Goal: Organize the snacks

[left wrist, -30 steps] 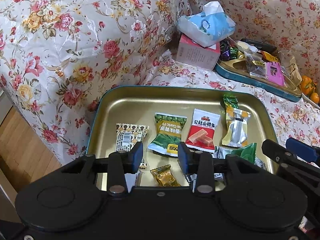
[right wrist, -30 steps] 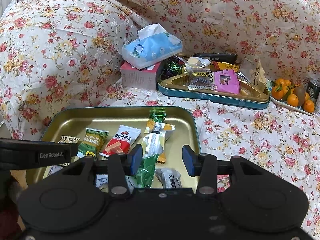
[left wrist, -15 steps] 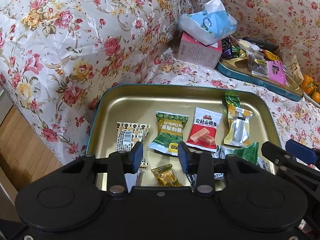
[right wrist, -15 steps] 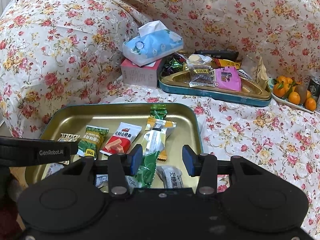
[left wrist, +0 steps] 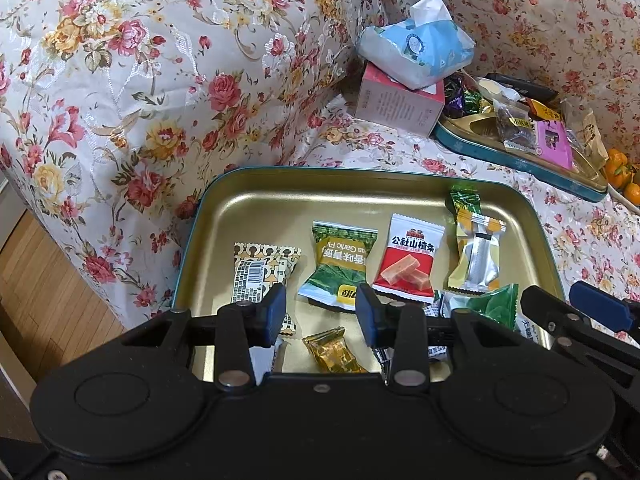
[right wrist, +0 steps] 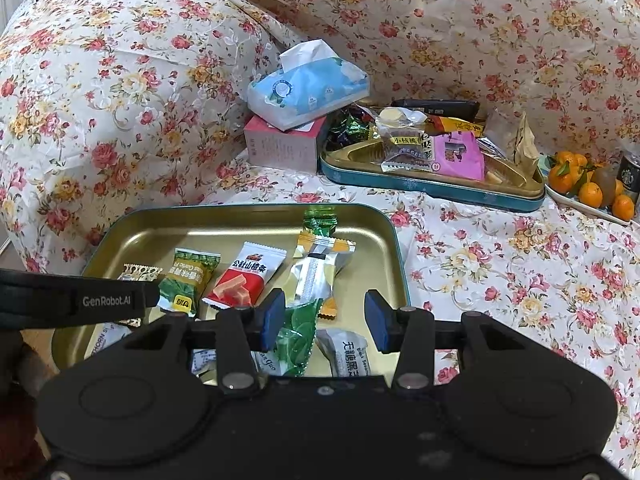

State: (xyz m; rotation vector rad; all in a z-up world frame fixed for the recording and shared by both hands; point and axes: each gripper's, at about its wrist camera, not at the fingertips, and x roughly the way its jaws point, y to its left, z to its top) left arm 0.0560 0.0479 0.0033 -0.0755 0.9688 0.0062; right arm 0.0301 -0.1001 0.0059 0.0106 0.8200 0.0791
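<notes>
A gold tin tray (left wrist: 280, 200) (right wrist: 168, 224) lies on the flowered sofa and holds several wrapped snacks: a red packet (left wrist: 408, 260) (right wrist: 244, 276), a green garlic-pea packet (left wrist: 340, 264) (right wrist: 188, 280), a patterned packet (left wrist: 260, 272), a silver-yellow packet (left wrist: 476, 256) (right wrist: 314, 276), a gold candy (left wrist: 332, 350) and a green packet (right wrist: 298, 336). My left gripper (left wrist: 321, 314) is open and empty above the tray's near edge. My right gripper (right wrist: 326, 320) is open and empty above the tray's right front corner.
A second tin tray (right wrist: 436, 188) (left wrist: 516, 156) with several snacks stands farther back. A blue tissue pack (right wrist: 308, 84) lies on a pink box (right wrist: 280, 148) beside it. A plate of oranges (right wrist: 588, 188) is at the far right. Wooden floor (left wrist: 36, 276) lies at the left.
Both grippers have drawn back slightly from the tray; the view shifted a little. Nothing was taken hold of or let go.
</notes>
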